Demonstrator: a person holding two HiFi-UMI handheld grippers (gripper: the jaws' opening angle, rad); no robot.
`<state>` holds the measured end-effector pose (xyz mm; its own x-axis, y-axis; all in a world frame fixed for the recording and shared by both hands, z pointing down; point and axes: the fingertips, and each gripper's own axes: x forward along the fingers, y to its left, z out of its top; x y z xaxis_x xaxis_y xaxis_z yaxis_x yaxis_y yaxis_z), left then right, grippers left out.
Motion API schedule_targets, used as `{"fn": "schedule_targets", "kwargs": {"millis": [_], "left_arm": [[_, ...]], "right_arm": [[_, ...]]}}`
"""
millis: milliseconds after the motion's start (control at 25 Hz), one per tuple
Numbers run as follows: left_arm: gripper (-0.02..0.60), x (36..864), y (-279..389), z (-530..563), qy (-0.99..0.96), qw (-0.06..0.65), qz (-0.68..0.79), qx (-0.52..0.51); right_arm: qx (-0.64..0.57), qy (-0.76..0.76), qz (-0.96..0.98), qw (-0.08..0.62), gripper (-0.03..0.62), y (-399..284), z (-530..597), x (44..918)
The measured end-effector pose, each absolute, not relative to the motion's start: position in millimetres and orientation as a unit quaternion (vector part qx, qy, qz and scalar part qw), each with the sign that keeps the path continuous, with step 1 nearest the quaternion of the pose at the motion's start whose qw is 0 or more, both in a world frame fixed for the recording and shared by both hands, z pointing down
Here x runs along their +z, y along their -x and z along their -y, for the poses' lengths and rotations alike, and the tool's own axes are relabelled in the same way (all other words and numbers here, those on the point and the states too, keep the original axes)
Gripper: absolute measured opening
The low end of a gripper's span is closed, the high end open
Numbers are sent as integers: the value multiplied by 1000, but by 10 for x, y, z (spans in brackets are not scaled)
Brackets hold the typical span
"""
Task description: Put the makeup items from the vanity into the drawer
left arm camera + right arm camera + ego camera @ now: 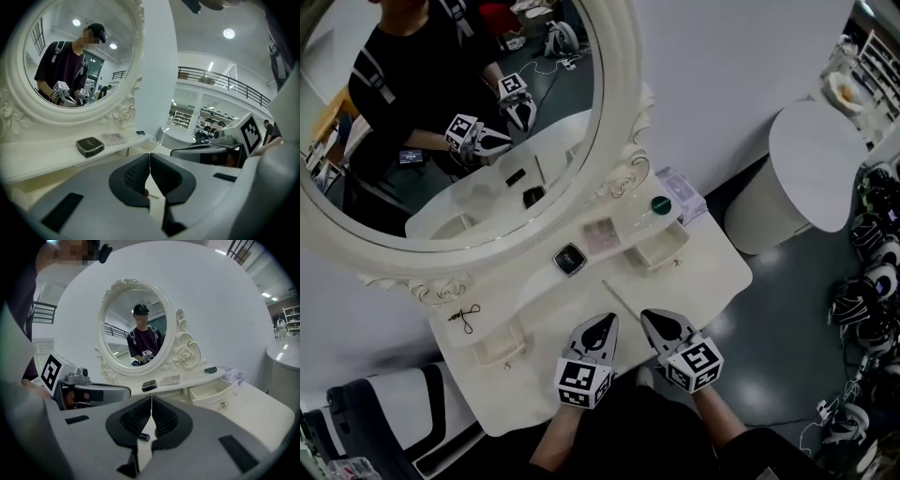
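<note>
Your left gripper and right gripper are both closed tight on nothing, side by side above the vanity front. Past them, the black compact, clear palette and green jar sit on the shelf, above the open drawer.

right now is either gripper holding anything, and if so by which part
Nothing is held: the left gripper and the right gripper each have their jaws closed together, empty, over the vanity.
</note>
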<state>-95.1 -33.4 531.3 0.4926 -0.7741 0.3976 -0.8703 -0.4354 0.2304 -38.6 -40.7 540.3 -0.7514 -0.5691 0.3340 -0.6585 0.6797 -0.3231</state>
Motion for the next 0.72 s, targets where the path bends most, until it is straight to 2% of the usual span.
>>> {"fn": "schedule_targets", "kwargs": {"millis": [720], "left_arm": [[15, 5482, 1172, 599, -844, 231, 473, 105]], "right_arm": [[212, -349, 899, 161, 23, 562, 659, 5632]]}}
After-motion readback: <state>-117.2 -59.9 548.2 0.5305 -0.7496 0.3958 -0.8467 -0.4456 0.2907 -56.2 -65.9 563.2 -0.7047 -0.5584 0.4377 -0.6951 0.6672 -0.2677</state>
